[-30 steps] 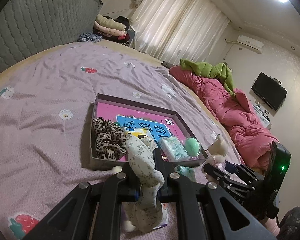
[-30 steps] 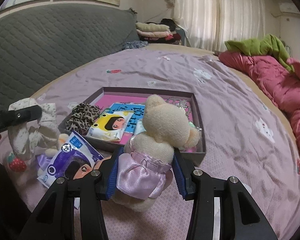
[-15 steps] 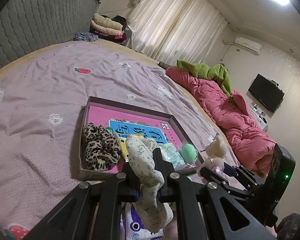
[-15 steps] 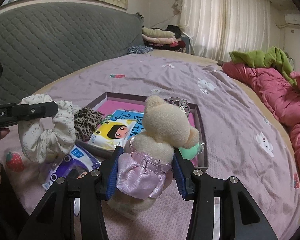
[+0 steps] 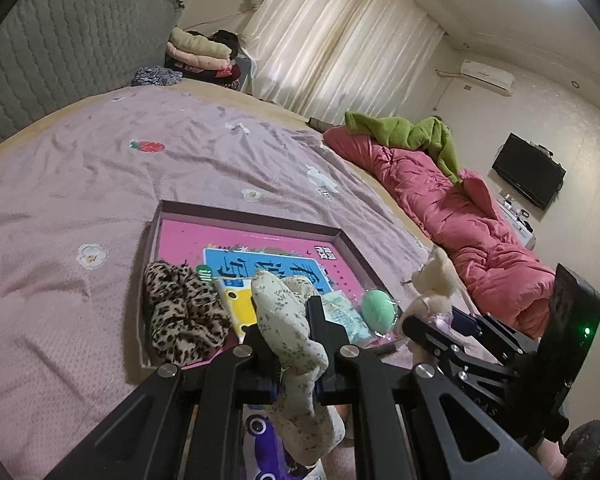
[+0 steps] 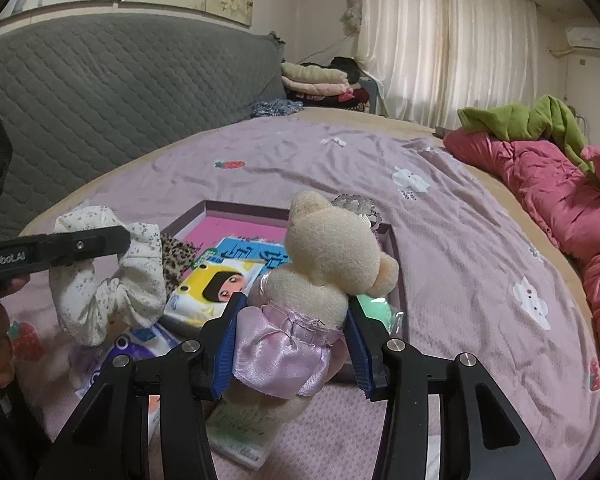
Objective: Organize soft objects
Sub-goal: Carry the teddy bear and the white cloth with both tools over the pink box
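A white floral scrunchie (image 5: pixel 278 304) hangs pinched in my left gripper (image 5: pixel 286 332), just short of the near edge of a shallow purple tray (image 5: pixel 252 218). The right wrist view shows this scrunchie (image 6: pixel 112 292) dangling from the left gripper (image 6: pixel 120 240) above the bed. My right gripper (image 6: pixel 294 328) is shut on a cream teddy bear (image 6: pixel 332 248) at its pink satin skirt, held over the tray's near right corner. The tray holds a leopard scrunchie (image 5: pixel 180 312), a pink book, tissue packs (image 6: pixel 216 284) and a green egg-shaped thing (image 5: pixel 377 310).
A purple packet (image 6: pixel 140 340) and another tissue pack (image 6: pixel 244 428) lie on the lilac bedspread in front of the tray. A pink quilt (image 5: pixel 460 216) with a green blanket runs along the bed's right side. A grey padded headboard (image 6: pixel 100 92) and folded clothes (image 6: pixel 316 80) are behind.
The left gripper has carried the white scrunchie sideways toward the tray, nearer the leopard scrunchie. The right gripper and bear have shifted slightly toward the tray. Both grips are unchanged.
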The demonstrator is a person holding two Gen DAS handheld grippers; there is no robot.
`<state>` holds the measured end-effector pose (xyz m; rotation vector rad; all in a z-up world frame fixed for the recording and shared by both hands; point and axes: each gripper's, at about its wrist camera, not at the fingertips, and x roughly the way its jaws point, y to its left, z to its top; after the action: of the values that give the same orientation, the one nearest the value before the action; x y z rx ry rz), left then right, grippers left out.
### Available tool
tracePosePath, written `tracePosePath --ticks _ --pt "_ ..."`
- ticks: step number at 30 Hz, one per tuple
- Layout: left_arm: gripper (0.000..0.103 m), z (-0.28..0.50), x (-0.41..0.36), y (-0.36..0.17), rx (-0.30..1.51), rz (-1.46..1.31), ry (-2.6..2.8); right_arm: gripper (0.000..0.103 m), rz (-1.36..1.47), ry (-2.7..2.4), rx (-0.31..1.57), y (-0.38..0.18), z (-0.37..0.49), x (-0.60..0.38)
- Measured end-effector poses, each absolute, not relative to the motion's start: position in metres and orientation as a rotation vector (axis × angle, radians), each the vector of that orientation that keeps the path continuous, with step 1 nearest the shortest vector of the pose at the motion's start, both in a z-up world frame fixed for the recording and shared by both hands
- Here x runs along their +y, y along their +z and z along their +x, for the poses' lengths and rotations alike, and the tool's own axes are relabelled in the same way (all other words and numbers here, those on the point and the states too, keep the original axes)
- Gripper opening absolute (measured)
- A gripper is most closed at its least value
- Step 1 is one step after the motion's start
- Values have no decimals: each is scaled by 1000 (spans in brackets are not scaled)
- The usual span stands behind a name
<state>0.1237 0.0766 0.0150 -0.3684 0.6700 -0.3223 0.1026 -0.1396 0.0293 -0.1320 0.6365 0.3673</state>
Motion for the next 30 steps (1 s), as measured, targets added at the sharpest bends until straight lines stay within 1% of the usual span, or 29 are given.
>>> tracePosePath --ticks 19,30 --pt "12 159 64 12 672 -349 -348 49 -163 376 647 19 135 -128" --pt "12 178 63 2 714 -363 -325 49 -191 397 654 15 144 -120"
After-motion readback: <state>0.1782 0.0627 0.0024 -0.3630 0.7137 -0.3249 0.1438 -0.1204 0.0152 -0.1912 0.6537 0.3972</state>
